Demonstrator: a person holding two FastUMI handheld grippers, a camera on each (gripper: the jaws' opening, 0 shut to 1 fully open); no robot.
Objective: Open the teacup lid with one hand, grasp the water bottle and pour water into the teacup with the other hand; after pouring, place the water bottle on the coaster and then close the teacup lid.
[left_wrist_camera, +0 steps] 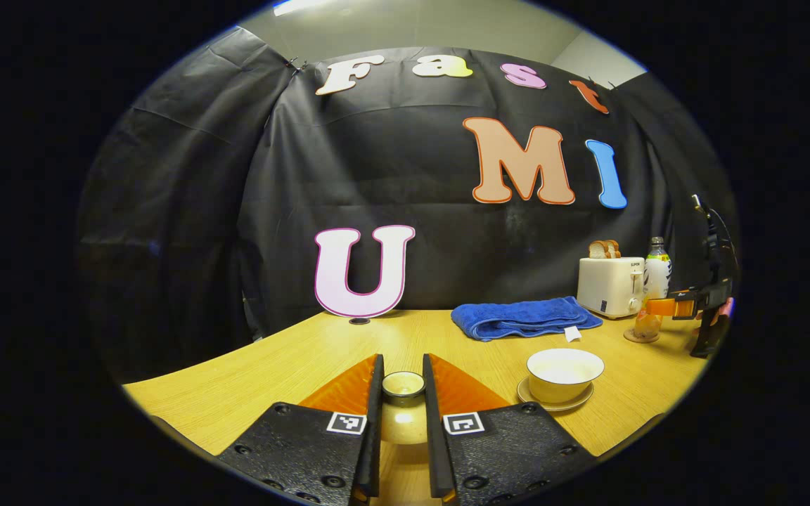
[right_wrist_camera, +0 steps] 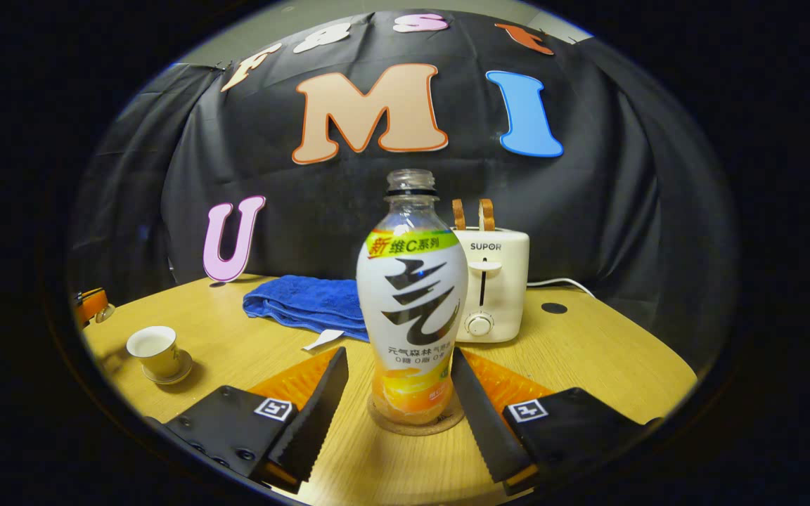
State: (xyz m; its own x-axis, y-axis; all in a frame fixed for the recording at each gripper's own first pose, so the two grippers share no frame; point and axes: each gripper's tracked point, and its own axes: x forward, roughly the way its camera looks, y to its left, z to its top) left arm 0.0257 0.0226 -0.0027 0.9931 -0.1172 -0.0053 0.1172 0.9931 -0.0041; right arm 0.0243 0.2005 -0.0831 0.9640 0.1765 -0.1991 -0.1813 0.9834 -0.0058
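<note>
My left gripper [left_wrist_camera: 403, 362] is shut on the cream teacup lid [left_wrist_camera: 403, 385], holding it by its knob above the table. The open teacup [left_wrist_camera: 564, 372] stands on its saucer to the right of it, and it is small at the left in the right gripper view [right_wrist_camera: 153, 349]. The uncapped water bottle [right_wrist_camera: 412, 295] stands upright on a cork coaster [right_wrist_camera: 415, 424]. My right gripper [right_wrist_camera: 398, 358] is open with a finger on each side of the bottle's lower part. In the left gripper view, the bottle [left_wrist_camera: 656, 277] and right gripper [left_wrist_camera: 686, 306] are at the far right.
A folded blue towel [left_wrist_camera: 524, 318] lies at the back of the wooden table [left_wrist_camera: 271, 372]. A white toaster [right_wrist_camera: 496, 281] holding bread slices stands right behind the bottle. An orange finger of the left gripper [right_wrist_camera: 90, 304] peeks in at the left of the right gripper view.
</note>
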